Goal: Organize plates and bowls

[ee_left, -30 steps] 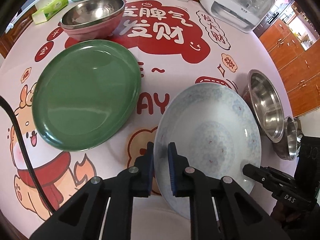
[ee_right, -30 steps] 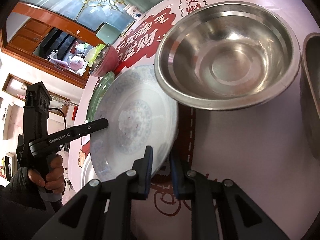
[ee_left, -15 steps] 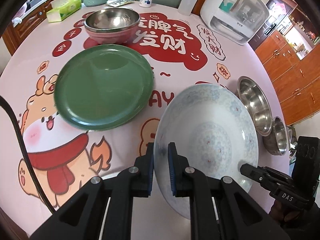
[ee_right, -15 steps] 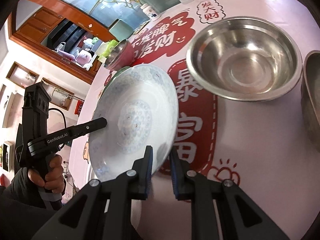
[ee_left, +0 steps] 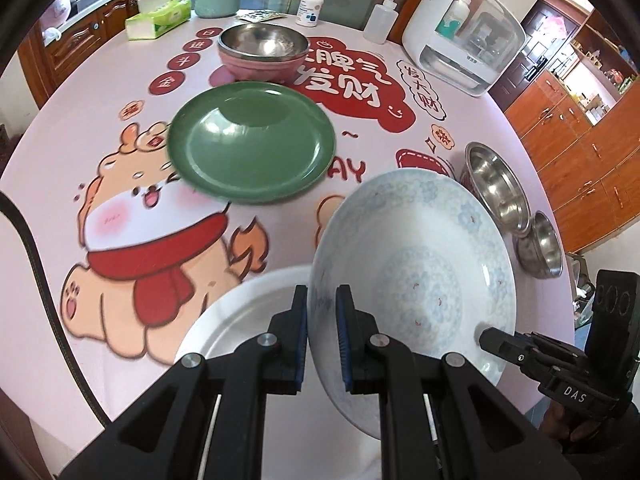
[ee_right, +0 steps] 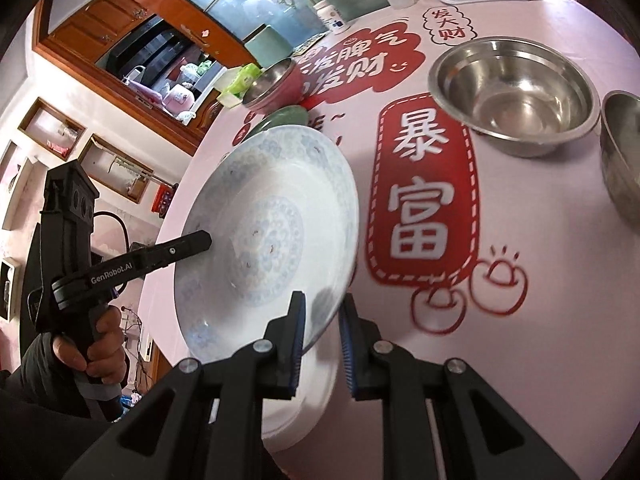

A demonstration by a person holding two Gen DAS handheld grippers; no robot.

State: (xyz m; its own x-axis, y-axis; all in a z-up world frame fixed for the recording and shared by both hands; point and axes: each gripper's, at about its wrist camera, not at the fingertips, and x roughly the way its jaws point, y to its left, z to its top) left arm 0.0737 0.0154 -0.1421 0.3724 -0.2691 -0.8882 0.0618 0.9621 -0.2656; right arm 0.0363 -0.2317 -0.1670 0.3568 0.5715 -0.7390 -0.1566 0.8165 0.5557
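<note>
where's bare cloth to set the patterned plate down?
Bare cloth: the cartoon-dog patch left of the plain white plate and below the green plate; also the red-label stretch between the blue-patterned white plate and the larger steel bowl. Crowded: the steel bowls' edge.

We see a glossy glazed ceramic plate [ee_left: 416, 276] with a pale blue pattern between our left fingers [ee_left: 300, 320], whose pads look like ribbed blue rubber on matt black plastic. Beyond the fingertips lies a green plate [ee_left: 252, 142], smooth and shiny, probably glazed or melamine. Just under the fingers is a plain white plate [ee_left: 240, 320], glossy. Right of the fingers sit two steel bowls [ee_left: 496, 188], brushed, reflective metal. Further ahead is a steel bowl in a pink matt shell [ee_left: 262, 54]. The tablecloth [ee_left: 120, 92] is printed, smooth, with a slight sheen, vinyl-like.
</note>
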